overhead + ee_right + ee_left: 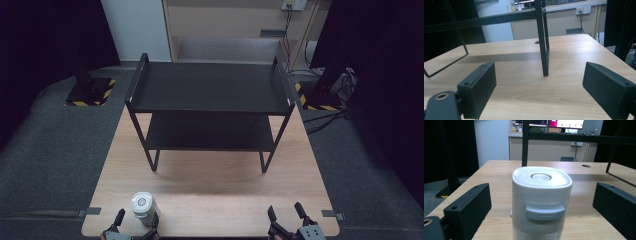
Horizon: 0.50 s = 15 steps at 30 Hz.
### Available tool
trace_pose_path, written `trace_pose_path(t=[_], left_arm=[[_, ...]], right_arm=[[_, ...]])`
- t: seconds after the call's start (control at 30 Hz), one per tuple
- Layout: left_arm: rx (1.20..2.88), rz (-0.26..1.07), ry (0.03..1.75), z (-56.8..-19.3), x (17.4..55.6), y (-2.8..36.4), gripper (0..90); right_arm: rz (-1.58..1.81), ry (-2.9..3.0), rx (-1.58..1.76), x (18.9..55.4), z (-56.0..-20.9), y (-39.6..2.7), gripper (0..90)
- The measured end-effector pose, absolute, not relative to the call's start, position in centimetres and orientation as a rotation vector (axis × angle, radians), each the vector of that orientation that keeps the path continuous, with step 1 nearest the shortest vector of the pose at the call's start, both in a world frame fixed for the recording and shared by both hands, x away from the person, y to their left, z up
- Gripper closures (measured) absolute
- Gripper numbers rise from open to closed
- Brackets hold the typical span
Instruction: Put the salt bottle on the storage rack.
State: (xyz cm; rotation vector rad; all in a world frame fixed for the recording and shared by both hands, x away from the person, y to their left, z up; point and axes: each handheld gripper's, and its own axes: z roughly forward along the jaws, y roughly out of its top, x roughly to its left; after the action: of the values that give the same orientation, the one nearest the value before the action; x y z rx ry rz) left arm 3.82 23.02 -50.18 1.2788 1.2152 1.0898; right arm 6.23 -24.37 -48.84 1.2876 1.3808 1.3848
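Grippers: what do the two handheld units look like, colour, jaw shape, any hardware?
Both are black. The left gripper and right gripper each have two blocky, slab-like matte jaws with small round holes near their upper edges. A round metal-rimmed hole sits at lower left in each gripper view. In the high view the right gripper's body has a grey top with dark dots. Sleeves and cables cannot be made out.

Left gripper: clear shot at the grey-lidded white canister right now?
Probably yes. The left gripper is open with the grey-lidded white canister upright between its jaws, gaps on both sides; nothing on the wooden table blocks it.
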Motion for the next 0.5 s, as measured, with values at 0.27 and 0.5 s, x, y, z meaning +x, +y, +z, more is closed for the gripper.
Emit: trace_pose_path(t=[0.27, 0.5], left_arm=[[1.307, 1.067, 1.238, -50.7, 5.3, 23.1, 3.5], [1.306, 1.085, 1.223, -51.2, 5.9, 23.2, 14.8]], right_arm=[[1.371, 1.394, 1.300, 6.7, -49.0, -24.4, 11.7], [1.357, 1.399, 1.306, 6.9, -49.0, -24.4, 11.7]])
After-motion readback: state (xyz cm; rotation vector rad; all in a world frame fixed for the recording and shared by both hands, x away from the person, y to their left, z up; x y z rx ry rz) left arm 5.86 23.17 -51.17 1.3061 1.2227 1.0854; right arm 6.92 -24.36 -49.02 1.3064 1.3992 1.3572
